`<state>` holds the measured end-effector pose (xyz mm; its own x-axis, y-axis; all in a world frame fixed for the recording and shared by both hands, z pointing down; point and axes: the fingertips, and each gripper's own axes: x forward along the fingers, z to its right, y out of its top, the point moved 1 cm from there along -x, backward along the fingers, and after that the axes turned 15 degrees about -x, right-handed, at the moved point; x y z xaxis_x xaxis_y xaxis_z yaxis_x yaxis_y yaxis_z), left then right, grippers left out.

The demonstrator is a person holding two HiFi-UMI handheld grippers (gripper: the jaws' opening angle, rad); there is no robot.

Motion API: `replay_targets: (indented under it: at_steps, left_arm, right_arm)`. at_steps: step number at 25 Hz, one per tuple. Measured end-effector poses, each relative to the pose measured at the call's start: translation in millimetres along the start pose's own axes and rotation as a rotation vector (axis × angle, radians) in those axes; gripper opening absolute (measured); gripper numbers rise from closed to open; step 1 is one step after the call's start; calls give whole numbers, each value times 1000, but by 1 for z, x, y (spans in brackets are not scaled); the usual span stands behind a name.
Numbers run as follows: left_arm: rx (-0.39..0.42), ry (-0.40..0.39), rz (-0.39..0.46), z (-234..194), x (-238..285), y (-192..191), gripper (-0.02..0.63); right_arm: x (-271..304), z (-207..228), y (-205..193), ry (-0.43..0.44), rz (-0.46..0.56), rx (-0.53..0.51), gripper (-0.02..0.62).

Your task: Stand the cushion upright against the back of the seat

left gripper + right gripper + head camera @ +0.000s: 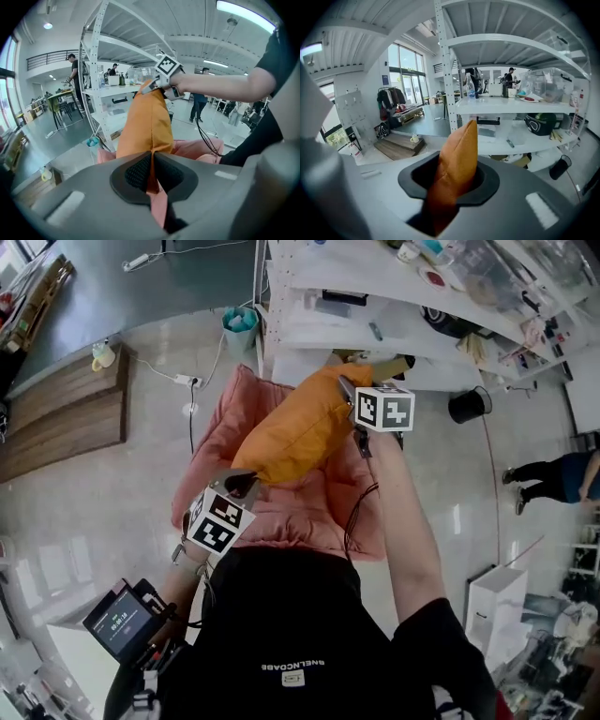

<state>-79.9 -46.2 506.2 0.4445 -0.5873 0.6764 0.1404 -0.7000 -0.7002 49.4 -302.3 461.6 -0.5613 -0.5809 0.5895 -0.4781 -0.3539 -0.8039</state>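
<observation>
An orange cushion (298, 427) hangs lifted above a pink padded seat (281, 507), held between both grippers. My left gripper (246, 486) is shut on the cushion's near lower corner (151, 178), a thin fold of orange fabric pinched between its black pads. My right gripper (349, 395) is shut on the far upper corner (452, 176), where a thicker bunch of cushion fills the jaws. In the left gripper view the cushion (145, 126) stretches up to the right gripper (149, 88). The seat's back (246, 390) lies under the far end of the cushion.
White metal shelving (375, 306) with boxes stands just behind the seat. A teal bucket (240, 329) and a power strip (185, 381) sit on the floor at the left. A black bin (466, 406) is at the right. A person (553, 479) stands further right.
</observation>
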Motion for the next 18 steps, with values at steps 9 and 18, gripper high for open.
replay_targets:
  at_steps: [9,18]
  left_arm:
    - [86,40,93,-21,-22,41,35]
    - [125,41,100,-18,-37,45,35]
  right_arm:
    - [-65,9,-45,-66,-32,57,114]
    - [-126,-28,-86,-18,-115,20,113]
